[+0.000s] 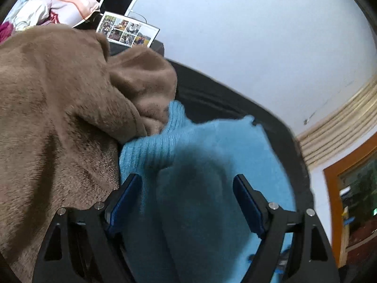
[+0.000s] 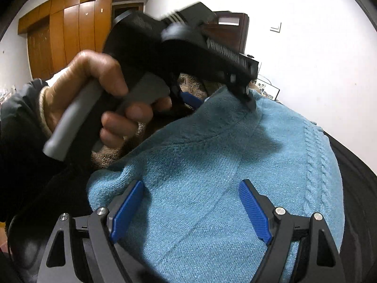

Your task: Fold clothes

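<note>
From my left wrist, my left gripper hangs with jaws apart over the blue sweater, beside a brown blanket. From my right wrist, my right gripper gapes above the sweater; my left hand holds its gripper beyond.

Brown fleece garment overlaps the blue sweater's near edge; sweater runs off the frame bottom. Photo sheet details illegible.

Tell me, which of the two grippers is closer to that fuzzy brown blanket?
Left. The left gripper hangs open over the blue sweater, right beside the brown blanket. The right gripper, also open, sits farther back over the sweater, apart from the blanket.
</note>
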Tool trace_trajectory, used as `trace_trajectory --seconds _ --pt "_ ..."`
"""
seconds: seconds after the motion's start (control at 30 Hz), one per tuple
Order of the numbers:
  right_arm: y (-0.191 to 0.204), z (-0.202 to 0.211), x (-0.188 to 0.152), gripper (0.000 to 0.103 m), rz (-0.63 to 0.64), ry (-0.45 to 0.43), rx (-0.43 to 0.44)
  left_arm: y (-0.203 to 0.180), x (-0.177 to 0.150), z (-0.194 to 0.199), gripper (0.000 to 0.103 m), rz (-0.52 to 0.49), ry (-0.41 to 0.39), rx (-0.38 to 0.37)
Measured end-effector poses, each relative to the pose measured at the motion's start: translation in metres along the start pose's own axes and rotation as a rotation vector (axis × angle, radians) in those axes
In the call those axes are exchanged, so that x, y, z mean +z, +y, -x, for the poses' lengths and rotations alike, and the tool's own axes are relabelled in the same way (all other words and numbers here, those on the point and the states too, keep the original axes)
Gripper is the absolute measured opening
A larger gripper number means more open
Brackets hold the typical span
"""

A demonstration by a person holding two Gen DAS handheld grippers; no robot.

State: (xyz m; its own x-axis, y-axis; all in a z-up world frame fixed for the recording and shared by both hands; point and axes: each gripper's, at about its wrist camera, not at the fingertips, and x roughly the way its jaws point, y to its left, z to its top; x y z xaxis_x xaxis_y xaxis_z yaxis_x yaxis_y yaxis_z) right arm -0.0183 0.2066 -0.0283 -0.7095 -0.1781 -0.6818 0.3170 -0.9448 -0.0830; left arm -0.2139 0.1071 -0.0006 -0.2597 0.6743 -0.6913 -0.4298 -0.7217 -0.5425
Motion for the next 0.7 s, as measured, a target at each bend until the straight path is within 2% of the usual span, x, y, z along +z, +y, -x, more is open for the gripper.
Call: trace_trajectory --seconds 0.13,0.23,0.37,0.47,0.5,0.57,0.67,0.7 --pt "0.001 0.002 -0.002 0.085 0.0 0.0 0.0 -0.01 0.006 0.026 0.085 0.006 -0.052 -0.068" --pt "0.003 0.003 -0.002 0.085 0.0 0.0 -0.001 -0.026 0.007 0.035 0.085 -0.018 -0.06 -0.139" --pt "0.003 0.003 -0.002 0.085 0.0 -0.001 -0.001 -0.042 0.006 0.017 0.085 -0.058 -0.016 -0.146" --pt "0.002 -0.003 0.003 0.085 0.0 -0.001 0.0 -0.028 0.007 -0.003 0.085 -0.022 0.018 -0.088" --pt "0.002 -0.004 0.005 0.085 -0.001 -0.001 0.001 -0.021 0.006 -0.01 0.085 -0.003 0.033 -0.091" --pt "0.001 -0.004 0.005 0.085 -0.002 -0.001 0.003 -0.016 0.004 -0.016 0.08 -0.008 0.042 -0.079" --pt "0.0 -0.004 0.005 0.086 -0.004 -0.001 0.005 -0.009 0.002 -0.017 0.068 -0.026 0.039 -0.06" --pt "0.0 -0.004 0.006 0.086 -0.004 -0.001 0.006 -0.005 0.001 -0.017 0.06 -0.019 0.039 -0.06"
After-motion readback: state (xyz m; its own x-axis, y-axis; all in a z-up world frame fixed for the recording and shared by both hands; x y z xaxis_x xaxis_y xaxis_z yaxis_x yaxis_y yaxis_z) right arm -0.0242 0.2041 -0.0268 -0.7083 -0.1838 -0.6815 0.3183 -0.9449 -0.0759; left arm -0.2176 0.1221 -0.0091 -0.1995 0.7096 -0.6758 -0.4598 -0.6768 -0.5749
